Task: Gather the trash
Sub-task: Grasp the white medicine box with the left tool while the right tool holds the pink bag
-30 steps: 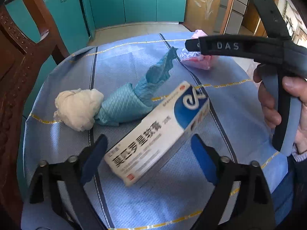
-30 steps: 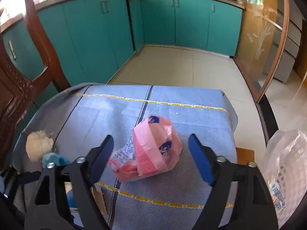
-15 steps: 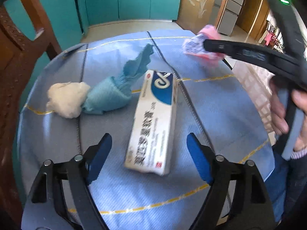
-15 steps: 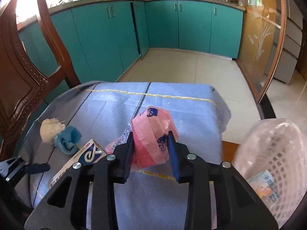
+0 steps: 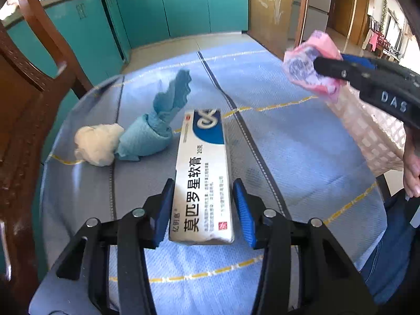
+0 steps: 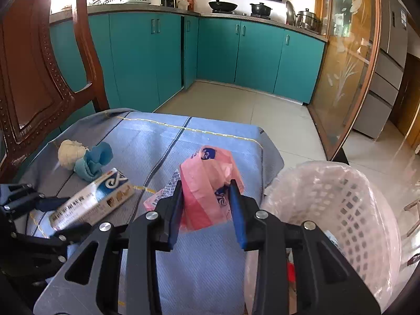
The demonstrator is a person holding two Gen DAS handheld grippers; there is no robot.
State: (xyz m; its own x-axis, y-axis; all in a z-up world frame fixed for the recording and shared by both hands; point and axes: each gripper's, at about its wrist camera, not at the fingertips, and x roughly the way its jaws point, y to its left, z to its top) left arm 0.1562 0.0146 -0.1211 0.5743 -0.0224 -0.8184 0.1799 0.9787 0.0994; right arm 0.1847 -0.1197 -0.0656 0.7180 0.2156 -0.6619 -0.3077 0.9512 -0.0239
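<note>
My left gripper (image 5: pixel 203 207) is shut on a white and blue ointment box (image 5: pixel 203 173) that lies on the blue tablecloth (image 5: pixel 275 136). My right gripper (image 6: pixel 207 207) is shut on a crumpled pink plastic bag (image 6: pixel 210 183) and holds it above the table, beside a white mesh waste basket (image 6: pixel 338 210) lined with clear plastic. The pink bag (image 5: pixel 309 65) and the basket (image 5: pixel 375 131) also show in the left wrist view. A blue cloth (image 5: pixel 157 128) and a cream paper wad (image 5: pixel 97 144) lie left of the box.
A dark wooden chair (image 6: pixel 39 78) stands at the table's left side. Teal kitchen cabinets (image 6: pixel 223 52) and a tiled floor (image 6: pixel 236 99) lie beyond the table's far edge. The basket sits off the table's right edge.
My left gripper moved onto the box and closed on its near end. My right gripper lifted the pink bag higher and toward the basket.
</note>
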